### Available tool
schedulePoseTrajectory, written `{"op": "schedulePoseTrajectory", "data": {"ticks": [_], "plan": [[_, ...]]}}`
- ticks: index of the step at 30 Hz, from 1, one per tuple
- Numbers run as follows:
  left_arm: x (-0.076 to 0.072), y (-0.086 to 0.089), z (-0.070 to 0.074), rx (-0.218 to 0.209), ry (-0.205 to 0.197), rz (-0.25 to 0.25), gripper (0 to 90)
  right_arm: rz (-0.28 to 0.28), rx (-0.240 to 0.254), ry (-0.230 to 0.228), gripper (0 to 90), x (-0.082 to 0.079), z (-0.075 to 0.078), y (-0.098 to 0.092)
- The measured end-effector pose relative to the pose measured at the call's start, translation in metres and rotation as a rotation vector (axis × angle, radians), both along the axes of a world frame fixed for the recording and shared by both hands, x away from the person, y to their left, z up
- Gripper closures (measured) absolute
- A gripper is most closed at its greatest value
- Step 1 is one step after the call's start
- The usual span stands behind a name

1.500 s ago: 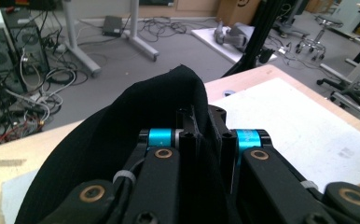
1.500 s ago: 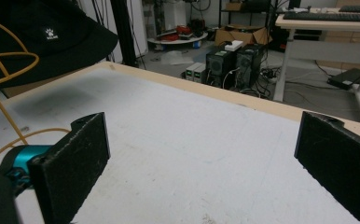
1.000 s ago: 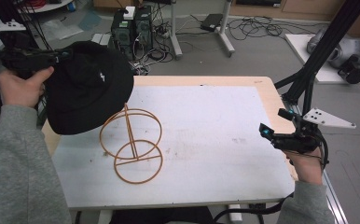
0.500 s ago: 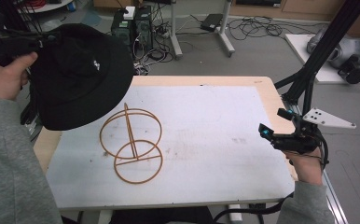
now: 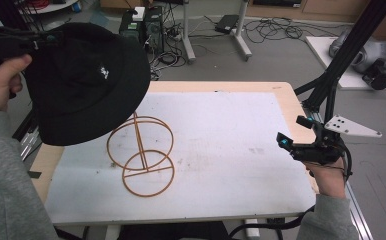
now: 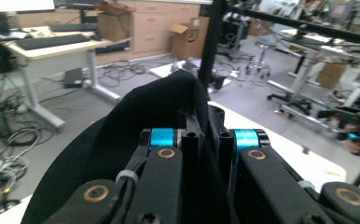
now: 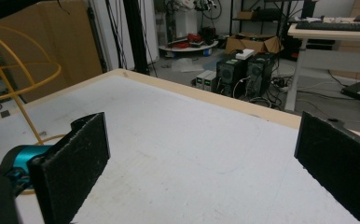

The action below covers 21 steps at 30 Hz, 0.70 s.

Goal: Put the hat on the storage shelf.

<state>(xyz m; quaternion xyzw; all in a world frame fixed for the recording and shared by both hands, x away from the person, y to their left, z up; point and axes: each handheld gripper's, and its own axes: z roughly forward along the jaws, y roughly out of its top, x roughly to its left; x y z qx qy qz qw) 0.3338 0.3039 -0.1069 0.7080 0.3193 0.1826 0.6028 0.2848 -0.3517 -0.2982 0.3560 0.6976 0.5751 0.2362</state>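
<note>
The left gripper (image 5: 48,39) is clamped on the brim of the black hat (image 5: 88,82), holding it in the air at the far left, above the wire stand (image 5: 141,152) — the carrying step, I judge. Next, it needs centring over the stand's top hoop. The right gripper (image 5: 292,134) waits at the table's right edge — jaws wide, empty.

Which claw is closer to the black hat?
Left. The left claw is shut on the hat, holding it up over the table's left edge. The right claw stands open far across the table, at its right edge.
</note>
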Motion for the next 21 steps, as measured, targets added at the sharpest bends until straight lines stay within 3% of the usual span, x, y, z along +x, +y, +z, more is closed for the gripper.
{"op": "schedulePoseTrajectory", "data": {"ticks": [10, 17, 21], "plan": [[-0.017, -0.026, 0.003, 0.025, -0.019, -0.073, 85.7, 0.004, 0.015, -0.007, 2.3, -0.001, 0.001, -0.002], [-0.026, -0.045, -0.006, 0.056, -0.015, -0.113, 85.7, 0.014, 0.011, -0.013, 2.3, -0.002, 0.003, 0.001], [-0.032, -0.054, -0.012, 0.048, -0.014, -0.147, 85.7, 0.018, 0.014, -0.011, 2.3, -0.003, 0.003, 0.002]]}}
